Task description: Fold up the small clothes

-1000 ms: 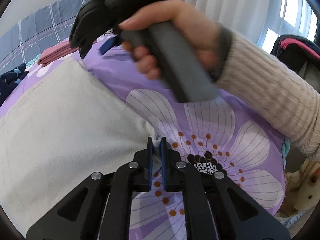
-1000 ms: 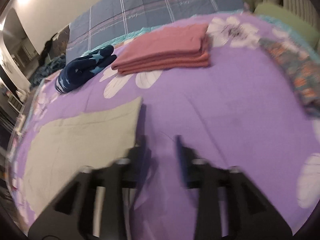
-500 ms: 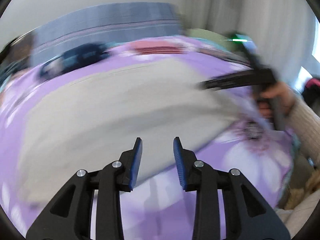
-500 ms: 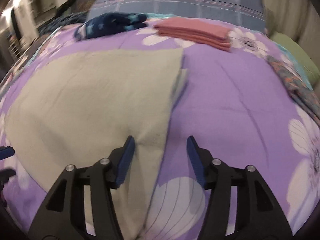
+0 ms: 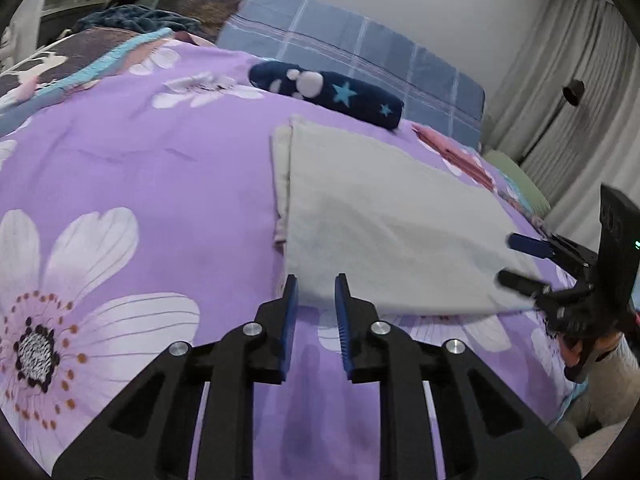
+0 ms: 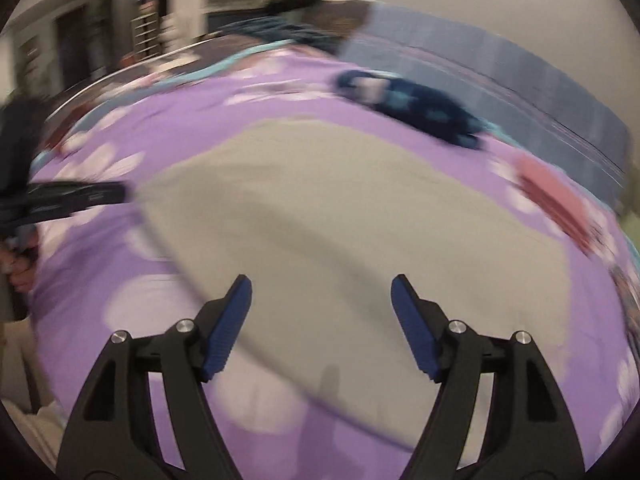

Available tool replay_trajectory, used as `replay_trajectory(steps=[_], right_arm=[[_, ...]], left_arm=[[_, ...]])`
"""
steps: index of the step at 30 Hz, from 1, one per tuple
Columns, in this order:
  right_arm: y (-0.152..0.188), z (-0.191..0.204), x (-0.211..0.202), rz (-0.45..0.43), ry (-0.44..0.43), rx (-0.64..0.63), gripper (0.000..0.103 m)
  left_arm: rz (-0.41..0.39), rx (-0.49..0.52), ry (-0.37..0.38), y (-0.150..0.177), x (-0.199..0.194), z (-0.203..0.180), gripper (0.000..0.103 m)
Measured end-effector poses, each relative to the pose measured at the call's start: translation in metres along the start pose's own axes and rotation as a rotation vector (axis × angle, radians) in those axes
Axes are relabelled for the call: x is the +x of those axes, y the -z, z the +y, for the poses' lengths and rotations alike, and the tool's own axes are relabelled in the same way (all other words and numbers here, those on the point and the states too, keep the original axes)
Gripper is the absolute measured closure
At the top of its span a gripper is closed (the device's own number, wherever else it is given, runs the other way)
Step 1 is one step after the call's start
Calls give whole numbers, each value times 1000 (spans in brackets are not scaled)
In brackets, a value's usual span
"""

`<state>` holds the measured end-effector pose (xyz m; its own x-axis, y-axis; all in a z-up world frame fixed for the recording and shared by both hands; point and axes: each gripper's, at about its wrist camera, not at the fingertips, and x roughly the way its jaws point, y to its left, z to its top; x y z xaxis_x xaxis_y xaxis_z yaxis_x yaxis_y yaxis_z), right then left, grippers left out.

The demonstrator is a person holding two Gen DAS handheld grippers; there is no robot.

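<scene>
A pale grey-beige cloth lies flat on the purple flowered bedspread, filling the centre and right of the left wrist view, with a narrow strip of its lower layer showing along its left edge. The left gripper sits at the bottom centre of that frame, its blue-padded fingers a small way apart with nothing between them, their tips at the near left corner of the cloth. At the right edge of the same frame the right gripper reaches in over the cloth's near right corner, its two fingers spread, the person's hand gripping its handle below. In the right wrist view, which is blurred, the right gripper stands at the bottom centre with its fingers wide apart and empty above the cloth, which fills the middle of the frame. The left gripper shows as a dark smear at the left edge. Behind the cloth, in the upper centre of the left wrist view, lies a navy garment with light blue stars, and to the right of it a folded pink garment, partly hidden by the cloth. A blue plaid quilt runs along the top, grey curtains hang at the upper right, and a green cushion sits near them.
</scene>
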<state>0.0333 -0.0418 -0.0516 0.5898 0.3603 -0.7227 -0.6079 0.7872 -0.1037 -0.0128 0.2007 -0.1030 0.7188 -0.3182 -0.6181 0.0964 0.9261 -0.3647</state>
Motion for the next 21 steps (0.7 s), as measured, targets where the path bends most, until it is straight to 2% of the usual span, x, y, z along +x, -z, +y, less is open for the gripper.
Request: replay_trajectory(steps=[2, 5, 10, 11, 13, 14, 18, 21], right_arm=[[-6, 30, 9, 11, -26, -72, 30], [-13, 54, 14, 24, -49, -90, 30], [-20, 47, 22, 75, -46, -11, 29], [-20, 46, 26, 86, -41, 3, 29], [-20, 43, 32, 106, -33, 24, 30], [-18, 41, 33, 112, -31, 29, 30], [-20, 47, 35, 128, -25, 10, 30], [-24, 54, 38, 130, -38, -13, 30]], left_arm=[[5, 9, 3, 1, 2, 3, 83], [0, 10, 3, -3, 4, 16, 69], [46, 44, 147, -14, 21, 25, 69], [58, 50, 165, -15, 24, 24, 70], [74, 53, 182, -17, 31, 25, 94], [71, 49, 187, -18, 31, 26, 102], [36, 92, 208, -18, 12, 23, 102], [100, 133, 169, -4, 21, 22, 102]])
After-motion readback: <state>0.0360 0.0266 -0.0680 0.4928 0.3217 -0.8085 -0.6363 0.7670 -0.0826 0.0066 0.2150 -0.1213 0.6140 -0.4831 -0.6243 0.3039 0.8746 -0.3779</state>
